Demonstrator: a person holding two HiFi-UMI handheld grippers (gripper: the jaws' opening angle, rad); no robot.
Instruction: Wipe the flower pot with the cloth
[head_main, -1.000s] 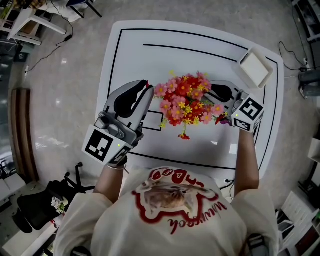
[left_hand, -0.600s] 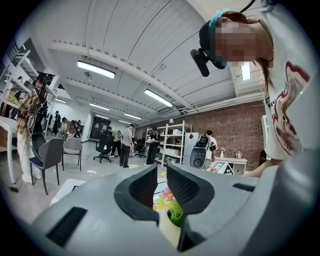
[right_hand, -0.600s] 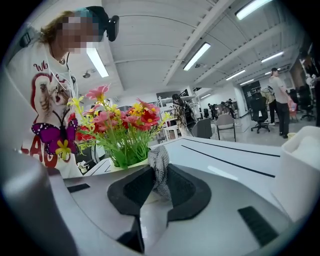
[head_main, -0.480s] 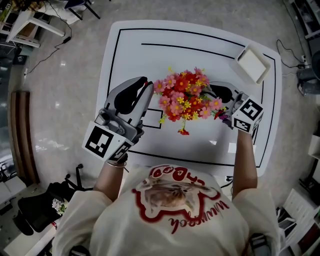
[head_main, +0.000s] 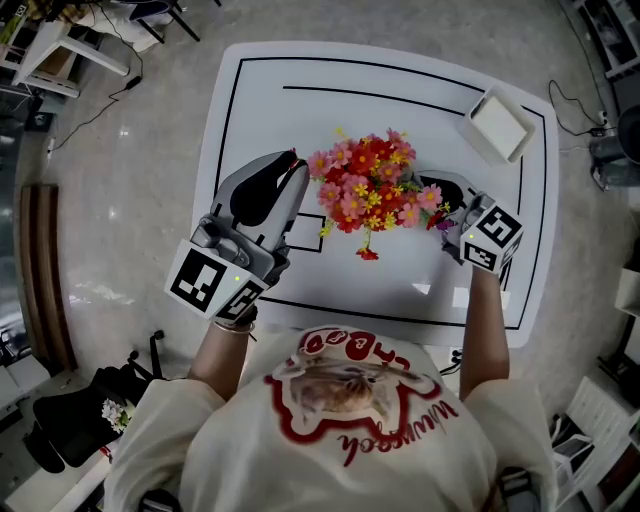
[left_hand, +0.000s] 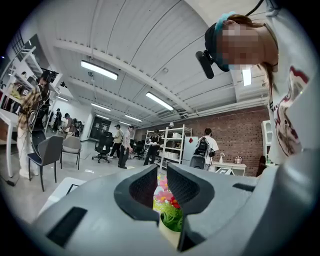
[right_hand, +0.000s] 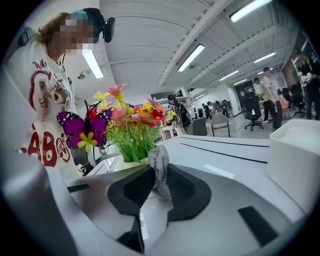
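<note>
On the table (head_main: 250, 100), centre stage, sits the pot (left_hand: 169, 234) of flowers (head_main: 365, 185). Left gripper (left_hand: 162, 172) is clamped on the pot's rim. Right gripper (right_hand: 155, 172) pinches the grey cloth (right_hand: 159, 157), bunched up just beside the pot's opposite side.

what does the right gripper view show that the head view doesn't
Only the right gripper view: the grey cloth pinched in the right gripper, and the pot, its pale rim under the green stems. Only the head view: the left gripper at the left side of the flowers, and the full black outline on the table. Both: the flowers, the white tray and the table.
</note>
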